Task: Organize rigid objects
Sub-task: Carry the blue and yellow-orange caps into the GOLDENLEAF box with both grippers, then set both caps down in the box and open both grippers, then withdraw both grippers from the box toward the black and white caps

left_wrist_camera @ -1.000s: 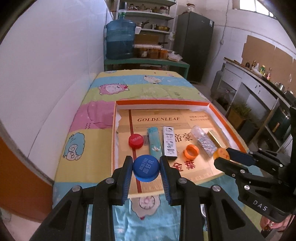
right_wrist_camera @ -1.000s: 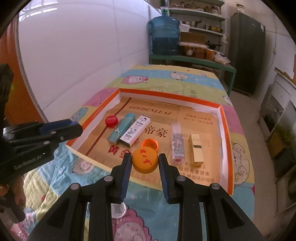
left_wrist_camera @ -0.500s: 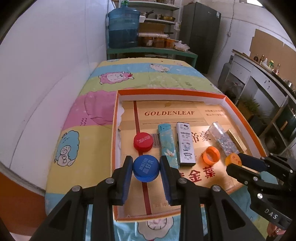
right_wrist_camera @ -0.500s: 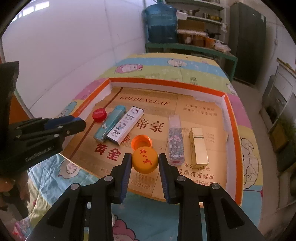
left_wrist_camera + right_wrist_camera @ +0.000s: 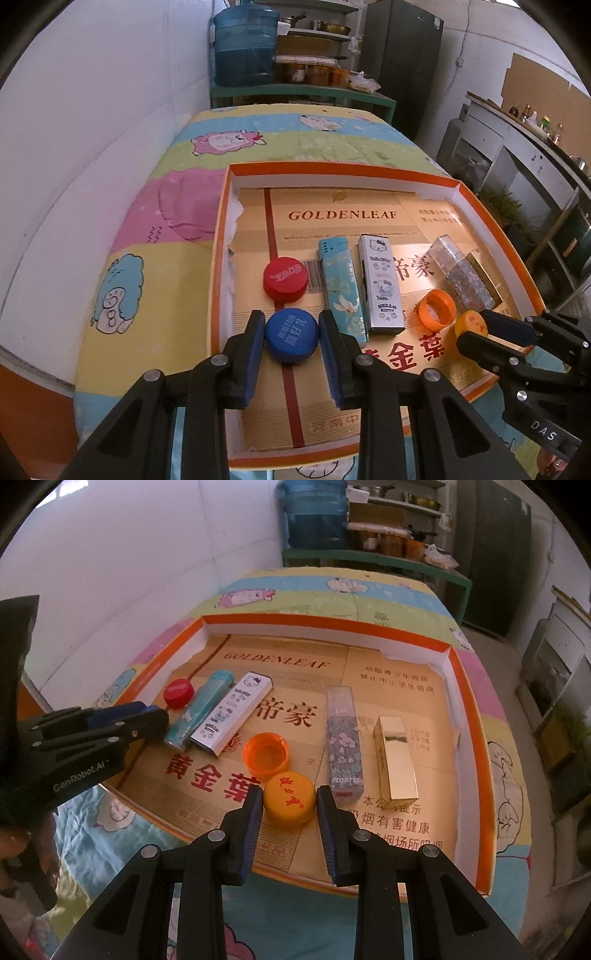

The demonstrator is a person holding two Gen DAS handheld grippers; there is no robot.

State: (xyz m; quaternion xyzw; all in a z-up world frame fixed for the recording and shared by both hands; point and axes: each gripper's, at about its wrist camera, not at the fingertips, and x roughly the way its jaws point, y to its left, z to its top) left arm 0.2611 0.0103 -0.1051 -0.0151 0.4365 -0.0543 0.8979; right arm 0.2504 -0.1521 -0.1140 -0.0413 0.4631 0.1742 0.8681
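Left gripper (image 5: pixel 291 338) fingers clamped on blue bottle cap (image 5: pixel 291 335), just short of red cap (image 5: pixel 285 278), near tray's left wall (image 5: pixel 218 266). Right gripper (image 5: pixel 290 800) fingers clamped on yellow cap (image 5: pixel 290 799), beside upturned orange cap (image 5: pixel 266 754), inside tray's near edge (image 5: pixel 295 880).

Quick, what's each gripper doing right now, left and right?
Left gripper: closed on the blue bottle cap.
Right gripper: closed on the yellow bottle cap.
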